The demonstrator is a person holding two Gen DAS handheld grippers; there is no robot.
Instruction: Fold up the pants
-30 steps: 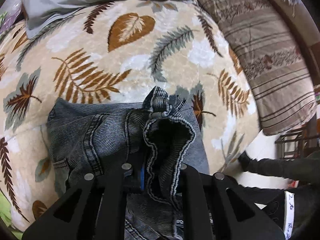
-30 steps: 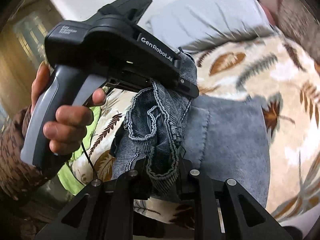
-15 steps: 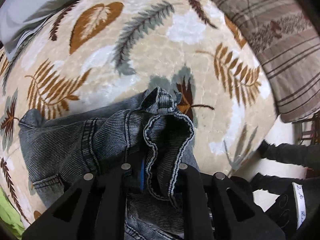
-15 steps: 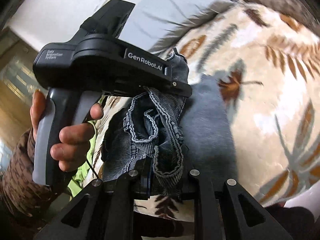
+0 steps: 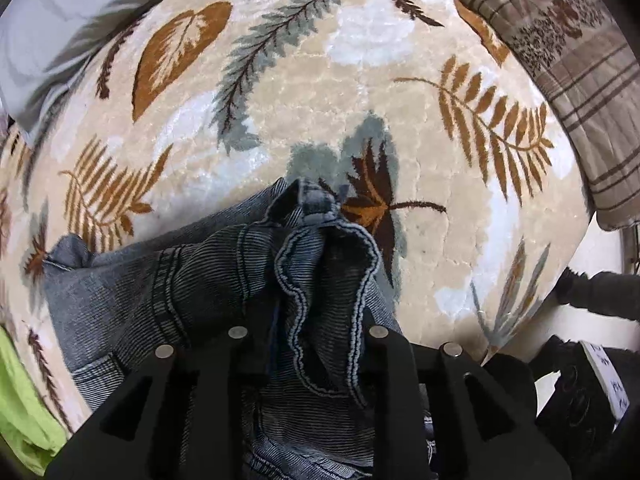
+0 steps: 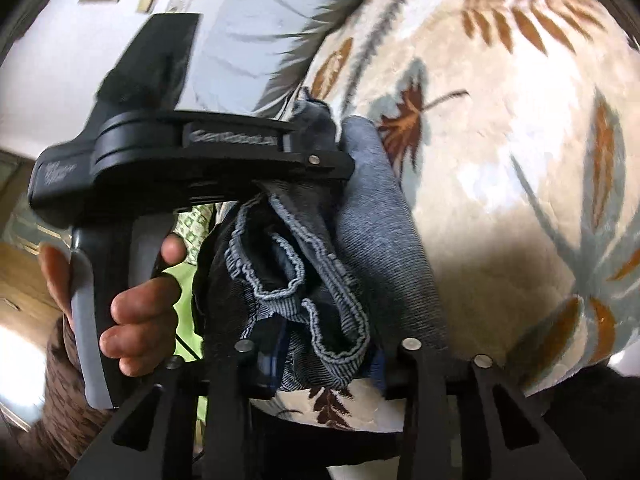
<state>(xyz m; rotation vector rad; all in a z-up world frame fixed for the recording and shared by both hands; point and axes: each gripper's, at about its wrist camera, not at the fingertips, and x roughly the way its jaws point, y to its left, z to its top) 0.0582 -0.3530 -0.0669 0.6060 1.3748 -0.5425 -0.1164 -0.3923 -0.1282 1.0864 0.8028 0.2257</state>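
Note:
The pants are dark blue-grey jeans point(image 5: 168, 292) lying bunched on a leaf-patterned blanket point(image 5: 320, 92). My left gripper point(image 5: 308, 332) is shut on a fold of the hem of the jeans, lifted above the blanket. My right gripper point(image 6: 324, 348) is shut on another hem fold of the jeans point(image 6: 384, 232). The left gripper's black body point(image 6: 200, 160) and the hand holding it show in the right wrist view, right beside my right gripper. The fingertips of both grippers are hidden by denim.
A grey pillow point(image 5: 60, 32) lies at the far left of the bed. A brown striped cushion point(image 5: 580, 60) lies at the right. A lime green cloth point(image 5: 24, 412) is at the near left edge. The bed's edge runs at lower right.
Both grippers have moved together with the jeans hems across the blanket, away from the pillow. The jeans have bunched up more and cover less of the blanket.

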